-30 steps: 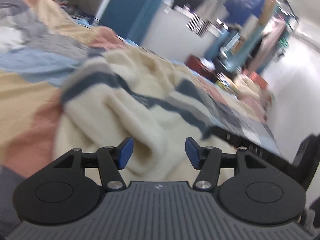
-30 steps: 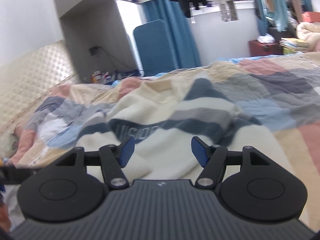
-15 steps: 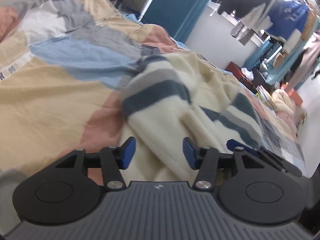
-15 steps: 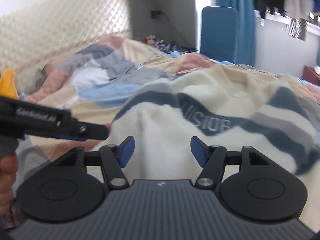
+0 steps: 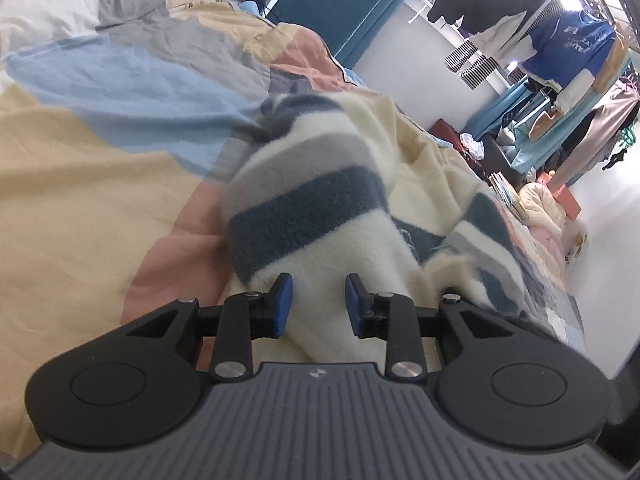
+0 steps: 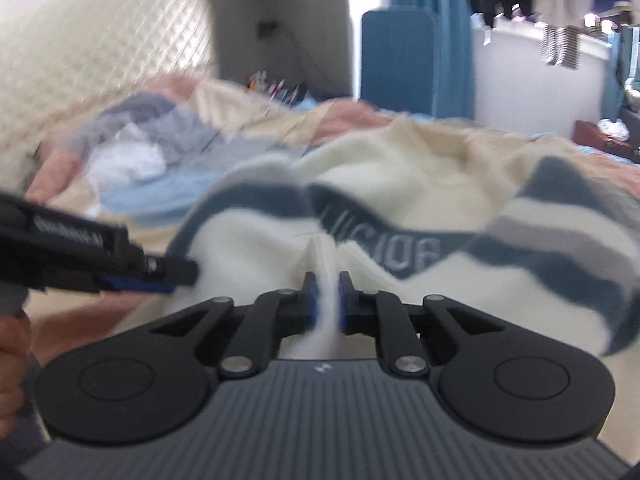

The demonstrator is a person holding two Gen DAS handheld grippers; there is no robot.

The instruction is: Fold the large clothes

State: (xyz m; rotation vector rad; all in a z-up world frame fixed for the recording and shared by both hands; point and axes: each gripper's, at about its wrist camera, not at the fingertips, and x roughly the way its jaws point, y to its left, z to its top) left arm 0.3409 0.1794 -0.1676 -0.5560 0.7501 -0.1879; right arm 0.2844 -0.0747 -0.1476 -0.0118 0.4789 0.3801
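Observation:
A cream fleece sweater (image 5: 320,216) with dark teal and grey stripes lies rumpled on the patchwork bedspread (image 5: 100,152). My left gripper (image 5: 318,300) is open, its blue pads either side of the sweater's near cream edge. In the right wrist view the sweater (image 6: 400,216) shows teal lettering across its chest. My right gripper (image 6: 326,300) is shut on a pinched ridge of the cream fleece at the sweater's near edge. The left gripper (image 6: 160,276) reaches in from the left, against the sweater's left side.
The bedspread (image 6: 160,168) spreads to a quilted headboard (image 6: 100,40). A blue chair (image 5: 336,0) stands behind the bed. Hanging clothes (image 5: 568,40) and stacked items (image 5: 540,196) crowd the far right.
My right gripper has closed on the sweater's near edge. My left gripper has narrowed its opening and moved onto the sweater's cream edge.

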